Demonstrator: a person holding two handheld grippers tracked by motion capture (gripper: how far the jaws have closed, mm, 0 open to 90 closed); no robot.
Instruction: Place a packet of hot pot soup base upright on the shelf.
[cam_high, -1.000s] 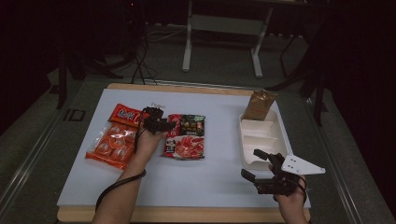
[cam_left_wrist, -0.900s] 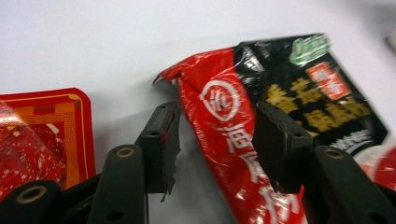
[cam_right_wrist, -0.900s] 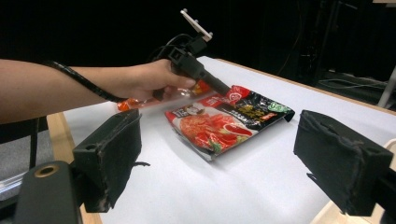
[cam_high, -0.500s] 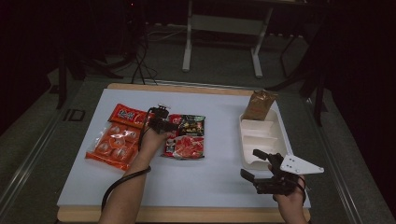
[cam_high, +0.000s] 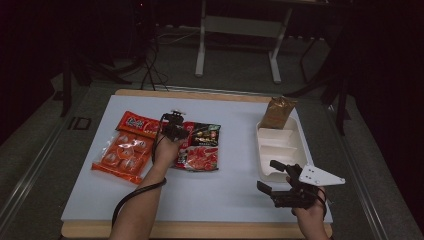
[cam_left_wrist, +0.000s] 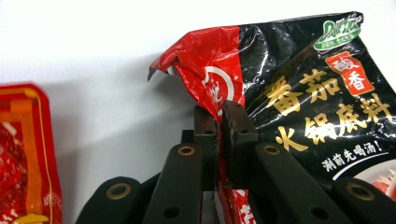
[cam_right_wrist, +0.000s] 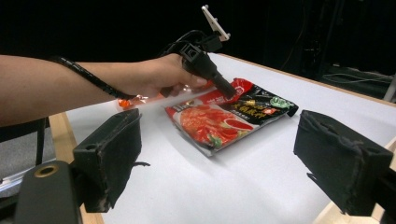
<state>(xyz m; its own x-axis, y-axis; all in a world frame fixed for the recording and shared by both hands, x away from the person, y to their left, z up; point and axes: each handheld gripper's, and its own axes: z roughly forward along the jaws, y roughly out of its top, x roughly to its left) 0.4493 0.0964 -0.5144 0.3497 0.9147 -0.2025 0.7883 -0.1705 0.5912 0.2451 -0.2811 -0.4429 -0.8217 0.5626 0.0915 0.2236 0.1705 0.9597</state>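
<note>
Between the pads of the left gripper (cam_left_wrist: 219, 122) sits a pinched fold of the red-and-black soup-base pouch (cam_left_wrist: 299, 93); its jaws have just been closing and now stand clamped on that upper corner, the film puckered into a peak just above the fingertips. The pouch looks like soft, glossy foil with a slack filling (likely to sag and swing from a corner hold, and slippery enough to creep out), so a bite deeper in along the sealed edge seems safer than the tip.

Farther off, the right gripper (cam_right_wrist: 219, 154) has its fingers wide apart with nothing between them, the pouch well beyond them on the white table (cam_right_wrist: 261, 182).

The left gripper view gives the crumple at the pads; the high view adds the white tray (cam_high: 280, 150) just beyond the right fingers and the orange snack packs (cam_high: 122, 152) beside the left hand.
</note>
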